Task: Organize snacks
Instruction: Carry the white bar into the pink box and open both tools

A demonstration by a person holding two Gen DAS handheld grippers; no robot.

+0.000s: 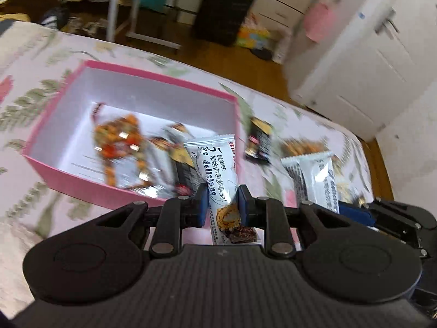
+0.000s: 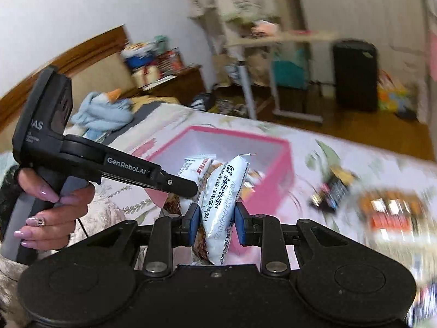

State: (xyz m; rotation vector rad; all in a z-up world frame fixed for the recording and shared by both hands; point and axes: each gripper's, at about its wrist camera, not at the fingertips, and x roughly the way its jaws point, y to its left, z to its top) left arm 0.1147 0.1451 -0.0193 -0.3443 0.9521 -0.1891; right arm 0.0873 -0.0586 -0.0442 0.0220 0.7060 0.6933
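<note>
My left gripper (image 1: pixel 222 205) is shut on a white "5F delicious" snack bar (image 1: pixel 217 164), held upright above the near right corner of the pink box (image 1: pixel 68 173). Inside the box lie an orange nut snack pack (image 1: pixel 120 142) and a dark packet (image 1: pixel 183 169). My right gripper (image 2: pixel 215 222) is shut on a second white snack bar (image 2: pixel 222 194), lifted in front of the pink box (image 2: pixel 269 188). The left gripper (image 2: pixel 188 187) with its white bar (image 2: pixel 195 168) shows in the right wrist view. The right gripper's bar (image 1: pixel 316 180) also shows at right in the left wrist view.
The box sits on a floral bedspread (image 1: pixel 35 63). To the right of the box lie a dark snack packet (image 1: pixel 258 142) and an orange pack (image 1: pixel 303 146). A hand (image 2: pixel 58 216) grips the left tool's handle. Beyond the bed are a folding table (image 2: pixel 275 41), a black bin (image 2: pixel 355 75) and a white door (image 1: pixel 363 63).
</note>
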